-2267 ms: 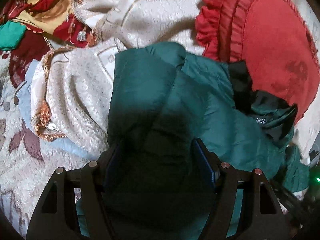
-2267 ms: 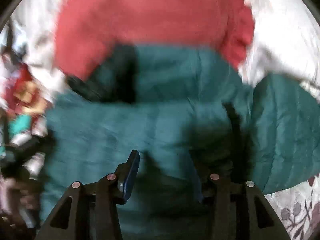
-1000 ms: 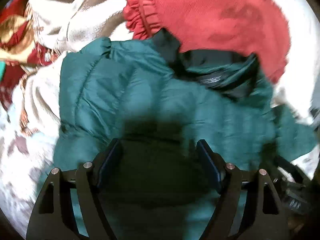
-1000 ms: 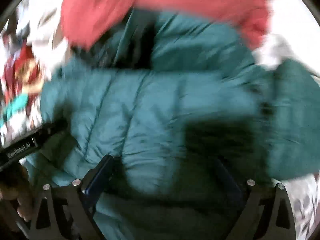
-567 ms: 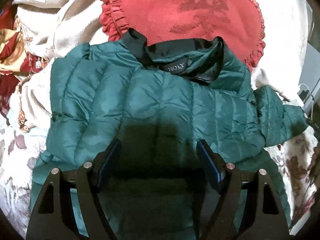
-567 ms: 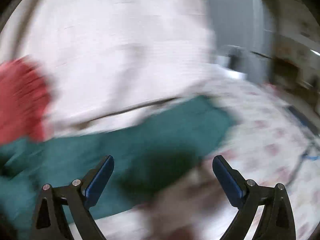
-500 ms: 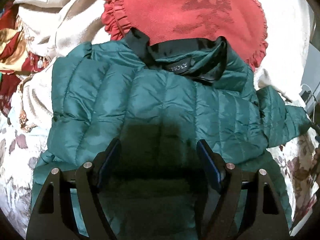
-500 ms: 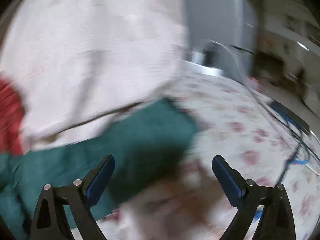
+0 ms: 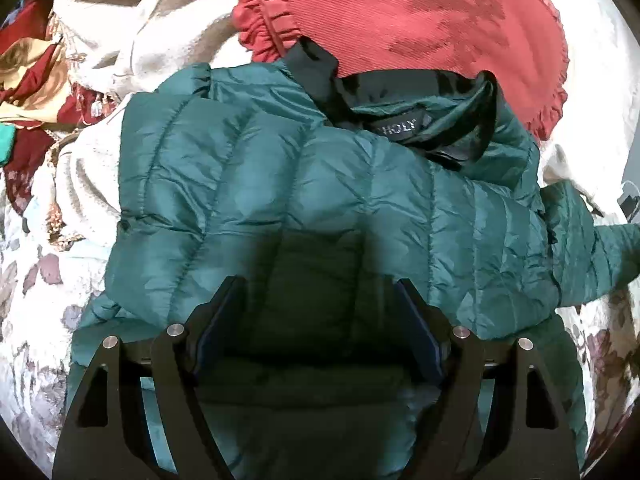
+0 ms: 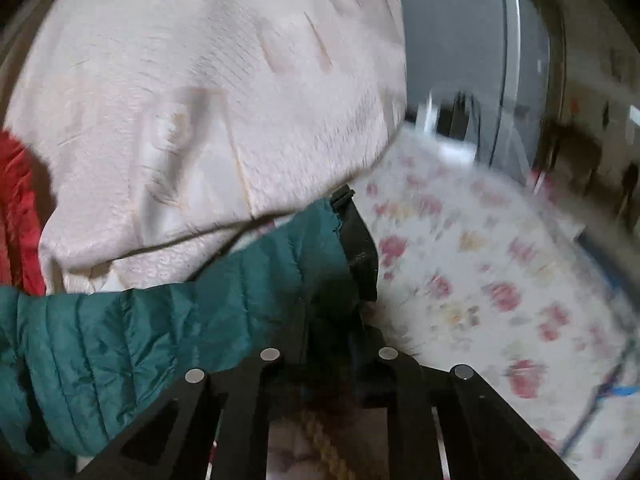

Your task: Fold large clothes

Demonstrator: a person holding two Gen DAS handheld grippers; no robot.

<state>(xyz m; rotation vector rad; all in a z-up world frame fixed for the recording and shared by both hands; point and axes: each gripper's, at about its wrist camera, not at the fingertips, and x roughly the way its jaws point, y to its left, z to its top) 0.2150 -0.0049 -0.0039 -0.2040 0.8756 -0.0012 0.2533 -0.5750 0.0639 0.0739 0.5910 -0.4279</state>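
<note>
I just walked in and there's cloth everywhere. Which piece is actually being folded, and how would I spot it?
Find the big red ruffled cushion at the head of the flower-patterned bed. Just below it lies the green puffer jacket, its black collar touching the cushion. It is the only shiny, quilted piece; the clothes to its left are cream knits and red-and-gold fabric.

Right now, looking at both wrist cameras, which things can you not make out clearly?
- Left wrist view: the first letters of the collar label are hidden by a fold of the green jacket.
- Left wrist view: the jacket's hem is covered by the left gripper.
- Right wrist view: the right gripper fingertips are lost in shadow at the sleeve cuff.
- Right wrist view: the floral sheet is motion-blurred.
</note>
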